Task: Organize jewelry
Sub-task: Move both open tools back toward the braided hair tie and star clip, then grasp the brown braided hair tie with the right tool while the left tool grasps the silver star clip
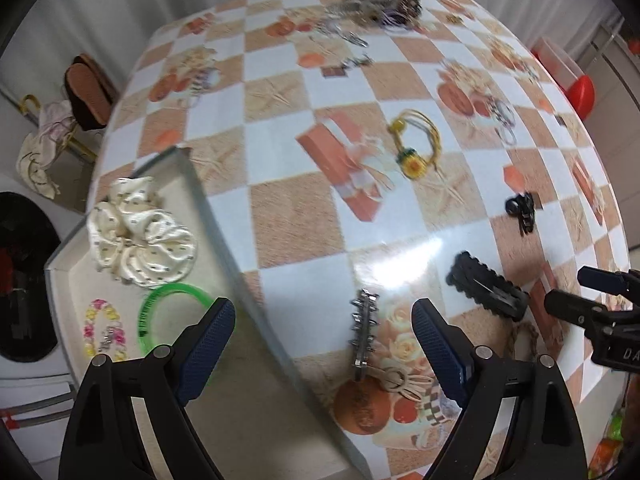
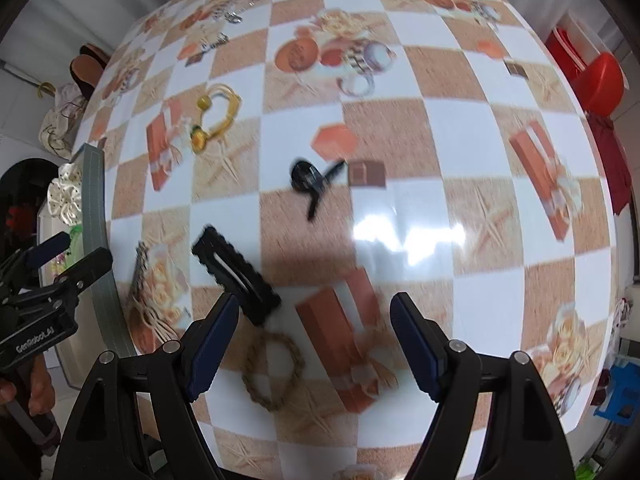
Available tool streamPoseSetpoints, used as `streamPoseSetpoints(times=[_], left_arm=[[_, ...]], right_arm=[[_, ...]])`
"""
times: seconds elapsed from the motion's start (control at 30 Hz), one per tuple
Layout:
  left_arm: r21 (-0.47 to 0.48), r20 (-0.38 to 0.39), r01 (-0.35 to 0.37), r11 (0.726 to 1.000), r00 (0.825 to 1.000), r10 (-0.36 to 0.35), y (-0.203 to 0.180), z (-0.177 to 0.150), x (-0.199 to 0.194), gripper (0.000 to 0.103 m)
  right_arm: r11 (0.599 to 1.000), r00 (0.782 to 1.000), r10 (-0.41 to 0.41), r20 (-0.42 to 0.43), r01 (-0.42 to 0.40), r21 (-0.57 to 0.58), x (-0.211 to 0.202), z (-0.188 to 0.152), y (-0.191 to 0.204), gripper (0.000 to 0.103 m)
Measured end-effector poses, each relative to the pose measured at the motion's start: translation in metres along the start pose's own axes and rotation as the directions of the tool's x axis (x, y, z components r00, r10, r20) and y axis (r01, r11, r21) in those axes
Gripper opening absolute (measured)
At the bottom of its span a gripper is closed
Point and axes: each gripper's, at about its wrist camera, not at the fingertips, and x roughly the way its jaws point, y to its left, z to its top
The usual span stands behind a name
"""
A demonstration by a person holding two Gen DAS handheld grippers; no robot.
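Note:
My left gripper [image 1: 324, 332] stands open above the wall of a grey tray [image 1: 208, 204], pointing steeply down, nothing held. In the tray lie a white scrunchie [image 1: 140, 232], a green bangle [image 1: 172, 308] and a pink-and-yellow bracelet [image 1: 102, 332]. A silver spiked clip [image 1: 362, 328] lies on the table between the fingers. My right gripper [image 2: 316, 336] is open over a braided rope bracelet [image 2: 272, 368], pads clear of it. A black toothed hair clip [image 2: 236, 276] lies by its left finger. Beyond are a small black clip [image 2: 312, 180] and a yellow beaded bracelet [image 2: 216, 116].
A heap of jewellery [image 1: 380, 0] sits at the far table edge. The checked tablecloth [image 2: 400, 128] carries printed pictures. A red chair [image 2: 600, 80] stands off the right side, a bag and slippers [image 1: 84, 92] on the floor to the left. Each gripper shows in the other's view.

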Motion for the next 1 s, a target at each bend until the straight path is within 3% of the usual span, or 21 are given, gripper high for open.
streamPoseSetpoints(times=[0.27,0.5,0.7,0.8,0.83,0.9,1.0], left_arm=[[0.062,-0.059,0.027,0.998,0.998,-0.024,-0.017,-0.001,0.017,0.094],[0.066,-0.1,0.043,0.997,0.994,-0.036,-0.019,-0.005,0.03,0.094],[0.075,-0.121,0.055,0.996,0.992,-0.046,-0.029,-0.005,0.036,0.093],[0.076,-0.135,0.054,0.996,0.99,-0.043,-0.034,-0.007,0.04,0.093],[0.077,-0.14,0.056,0.995,0.989,-0.045,-0.035,-0.008,0.042,0.092],[0.078,-0.159,0.059,0.995,0.986,-0.046,-0.038,-0.013,0.047,0.078],[0.083,-0.161,0.058,0.995,0.986,-0.045,-0.044,-0.019,0.049,0.078]], right_arm=[[1.0,0.999,0.006,-0.048,-0.005,0.022,0.011,-0.026,0.001,0.081],[0.999,0.998,-0.021,-0.065,0.019,-0.028,0.026,-0.046,0.021,0.081],[0.977,0.989,-0.149,-0.001,0.147,-0.153,0.035,-0.059,0.043,0.08],[0.968,0.985,-0.171,0.021,0.172,-0.181,0.036,-0.061,0.049,0.081],[0.969,0.985,-0.168,0.022,0.17,-0.18,0.036,-0.061,0.048,0.08],[0.969,0.985,-0.169,0.029,0.171,-0.178,0.036,-0.063,0.048,0.077],[0.971,0.985,-0.168,0.041,0.172,-0.168,0.032,-0.062,0.041,0.067]])
